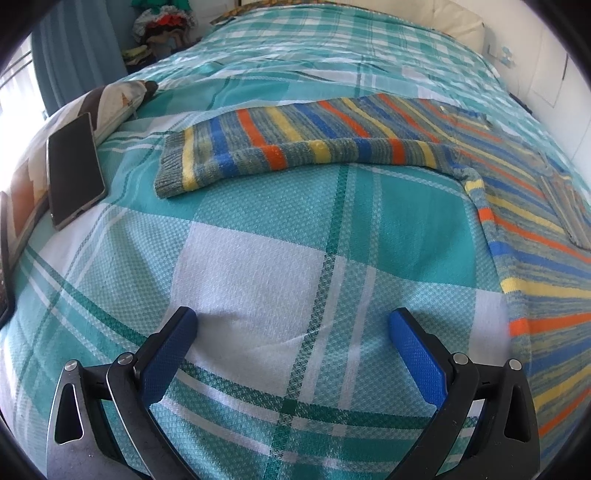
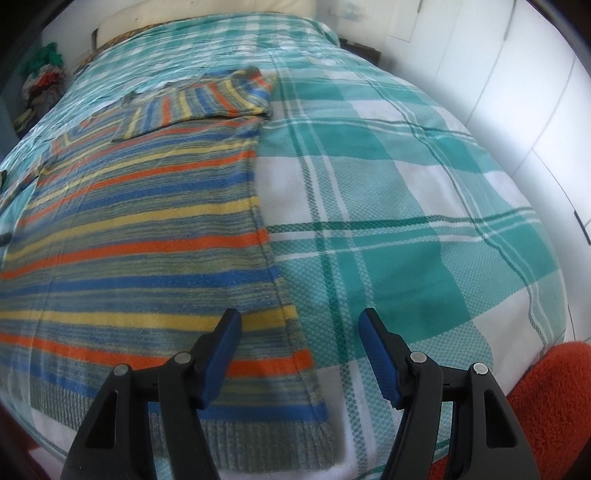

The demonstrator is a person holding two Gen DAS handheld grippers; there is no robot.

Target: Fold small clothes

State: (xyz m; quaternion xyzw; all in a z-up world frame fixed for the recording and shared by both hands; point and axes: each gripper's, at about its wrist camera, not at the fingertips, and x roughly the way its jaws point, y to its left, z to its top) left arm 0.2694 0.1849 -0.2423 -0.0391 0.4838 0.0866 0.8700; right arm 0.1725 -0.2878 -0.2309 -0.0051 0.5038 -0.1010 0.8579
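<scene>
A small knitted sweater (image 2: 140,236) with orange, blue, yellow and grey stripes lies flat on the checked bedspread. In the right wrist view its right sleeve (image 2: 207,99) is folded across the chest at the far end. My right gripper (image 2: 299,321) hovers open over the sweater's near right side edge, close to the ribbed hem (image 2: 258,439), with nothing between its pads. In the left wrist view the other sleeve (image 1: 288,151) stretches out to the left, its grey cuff (image 1: 171,166) at the end. My left gripper (image 1: 291,321) stands open over bare bedspread, short of that sleeve.
A dark phone (image 1: 74,170) lies on a patterned pillow (image 1: 118,99) at the left of the bed (image 1: 258,266). A pile of clothes (image 1: 162,26) sits beyond the bed's far left. An orange fuzzy fabric (image 2: 546,406) shows at the bed's near right edge. White walls stand to the right.
</scene>
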